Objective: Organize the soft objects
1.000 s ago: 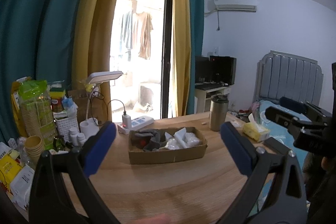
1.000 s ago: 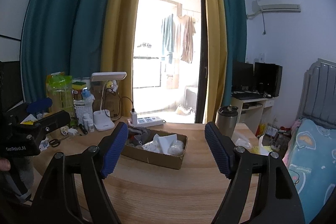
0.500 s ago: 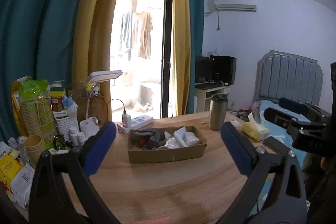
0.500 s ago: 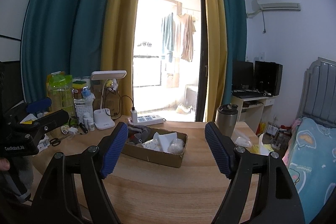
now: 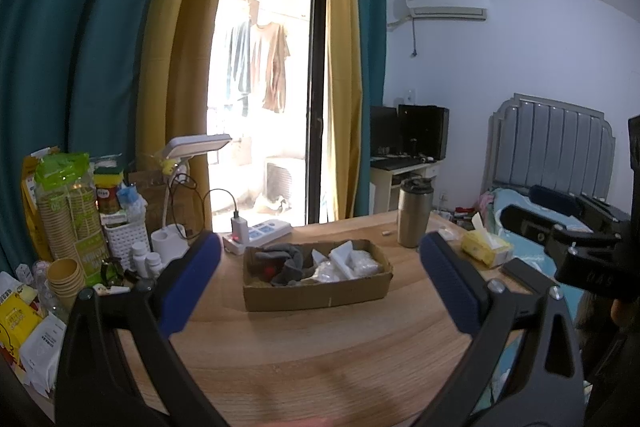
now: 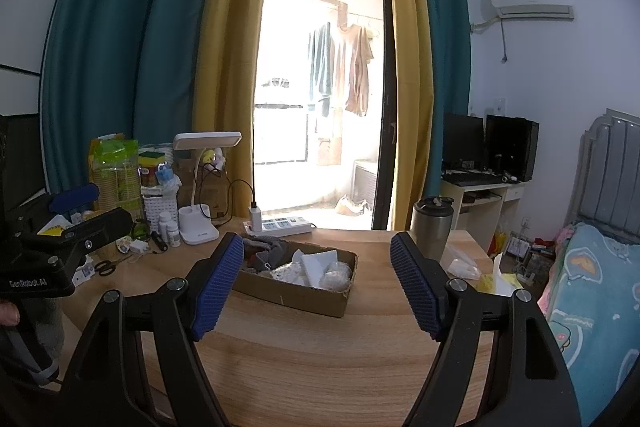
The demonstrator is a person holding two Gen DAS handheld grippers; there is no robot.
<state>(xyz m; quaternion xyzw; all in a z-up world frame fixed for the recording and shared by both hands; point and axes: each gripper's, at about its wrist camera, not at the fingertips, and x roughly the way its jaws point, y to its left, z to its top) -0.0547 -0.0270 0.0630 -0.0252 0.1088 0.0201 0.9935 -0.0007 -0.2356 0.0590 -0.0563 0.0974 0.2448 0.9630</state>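
Our left claw (image 5: 320,283) and right claw (image 6: 318,283) both hang wide apart with nothing between their blue pads, above the wooden table (image 5: 320,359). Ahead of each, well past the fingertips, sits the cardboard box (image 5: 316,293) with a gray cloth (image 5: 286,261) and white soft things (image 5: 348,263) inside.

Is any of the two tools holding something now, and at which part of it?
Nothing is held. The left tool and the right tool are both open and empty, short of the cardboard box with the soft things.
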